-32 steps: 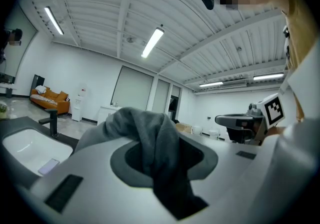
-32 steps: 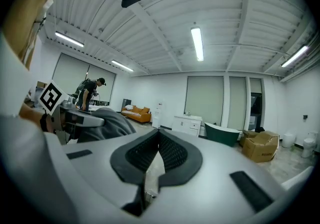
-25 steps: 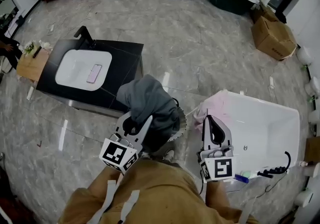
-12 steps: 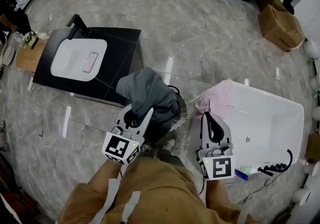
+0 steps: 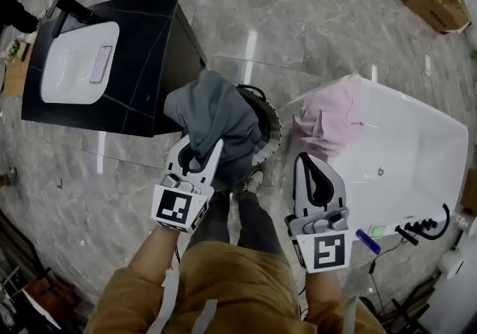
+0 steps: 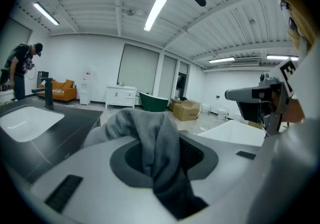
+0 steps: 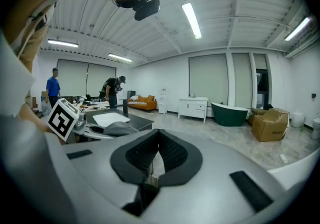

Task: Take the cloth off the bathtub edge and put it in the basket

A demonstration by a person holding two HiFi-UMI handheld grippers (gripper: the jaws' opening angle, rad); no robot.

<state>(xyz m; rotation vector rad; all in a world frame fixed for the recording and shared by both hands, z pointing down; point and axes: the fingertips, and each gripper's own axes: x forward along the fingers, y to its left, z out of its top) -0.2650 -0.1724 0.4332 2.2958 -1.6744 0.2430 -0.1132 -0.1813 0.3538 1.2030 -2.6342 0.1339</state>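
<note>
Marble floor (image 5: 298, 19) holds the basket (image 5: 273, 130) beside the bathtub (image 5: 417, 153), the grey cloth (image 5: 216, 120) hanging over it from the left gripper's (image 5: 203, 152) clamped jaws, the right gripper's (image 5: 311, 161) jaws together, empty.

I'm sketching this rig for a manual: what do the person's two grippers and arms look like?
The left gripper and right gripper are pale grey moulded shells with tapered jaws lined by black pads. Each carries a white marker cube printed with black squares. Both arms wear tan-brown sleeves.
</note>
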